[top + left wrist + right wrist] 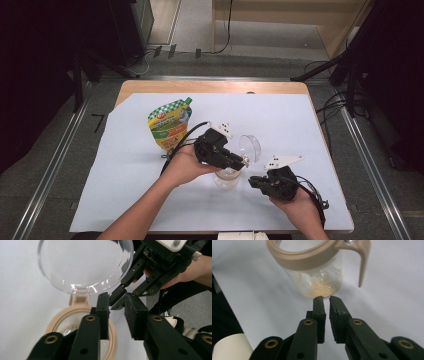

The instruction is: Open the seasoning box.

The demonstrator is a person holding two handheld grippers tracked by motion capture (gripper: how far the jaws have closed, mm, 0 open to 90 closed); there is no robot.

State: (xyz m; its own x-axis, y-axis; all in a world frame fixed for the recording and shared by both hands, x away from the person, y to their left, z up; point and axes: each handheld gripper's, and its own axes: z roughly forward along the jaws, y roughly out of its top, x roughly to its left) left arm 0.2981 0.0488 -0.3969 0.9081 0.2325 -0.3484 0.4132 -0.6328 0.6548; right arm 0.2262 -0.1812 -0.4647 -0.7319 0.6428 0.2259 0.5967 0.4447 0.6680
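A glass jar (226,179) with a beige rim (307,258) stands near the table's front, with yellowish powder at its bottom (319,287). Its clear round lid (250,148) (85,263) is swung open behind it on a hinge. My left gripper (241,162) (117,300) hovers over the jar's mouth, open, with nothing between its jaws. To the right of the jar, low over the table, my right gripper (252,180) (326,298) points at the jar's base. Its jaws stand a narrow slit apart and hold nothing. Its fingers (120,292) nearly meet the left gripper's tips.
A green and yellow pouch (171,124) lies to the back left of the jar on the pale sheet (300,125). A beige latch arm (363,265) hangs from the jar's rim. A white object (236,235) sits at the table's front edge.
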